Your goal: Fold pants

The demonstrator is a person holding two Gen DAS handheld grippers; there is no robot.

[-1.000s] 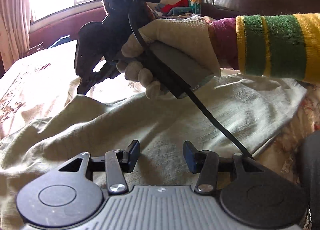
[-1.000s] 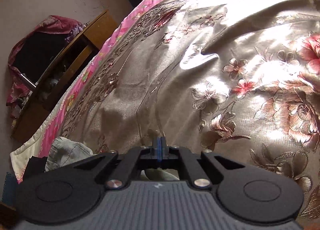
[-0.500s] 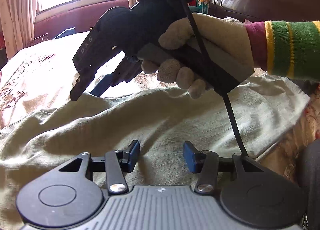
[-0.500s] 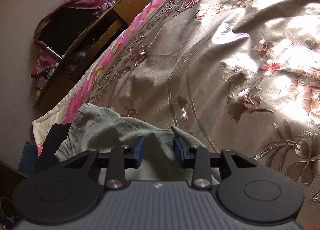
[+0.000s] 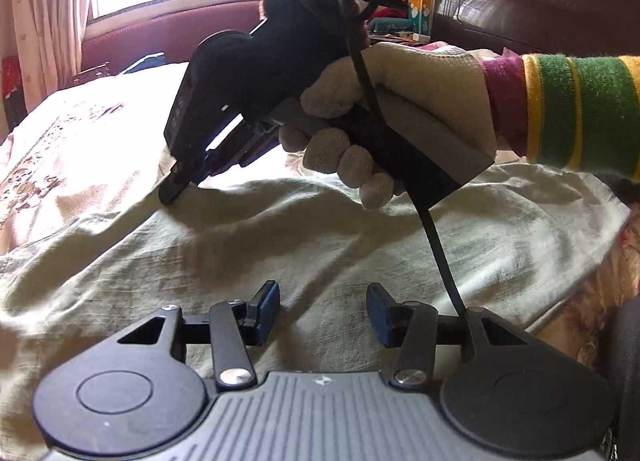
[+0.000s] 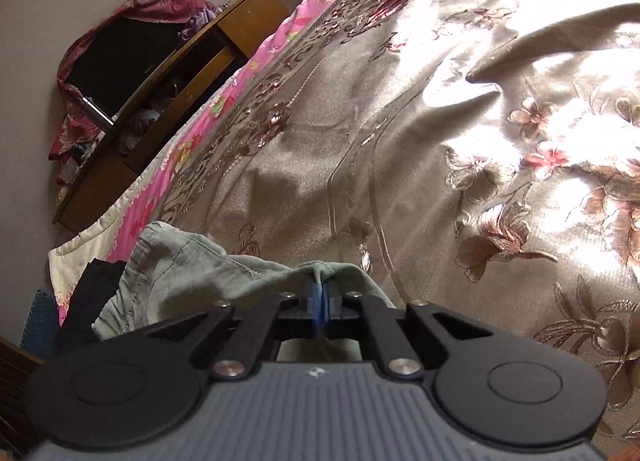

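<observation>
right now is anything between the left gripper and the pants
Nothing visible. The left gripper hangs open right over the pants, with bare cloth between and ahead of its pads. The right gripper's black cable drops beside its right finger, off to the side. The right gripper is already shut on the pants' far edge.

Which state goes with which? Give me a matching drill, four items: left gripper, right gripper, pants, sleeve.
Column 1:
1. left gripper
2. right gripper
3. pants
4. sleeve

Column 2:
A. pale green, spread over the floral bedcover
B. jaws apart, nothing between the pads
C. striped green and yellow
D. shut on a pinch of cloth at the pants' edge

Pairs: 1-B, 2-D, 3-A, 4-C
</observation>
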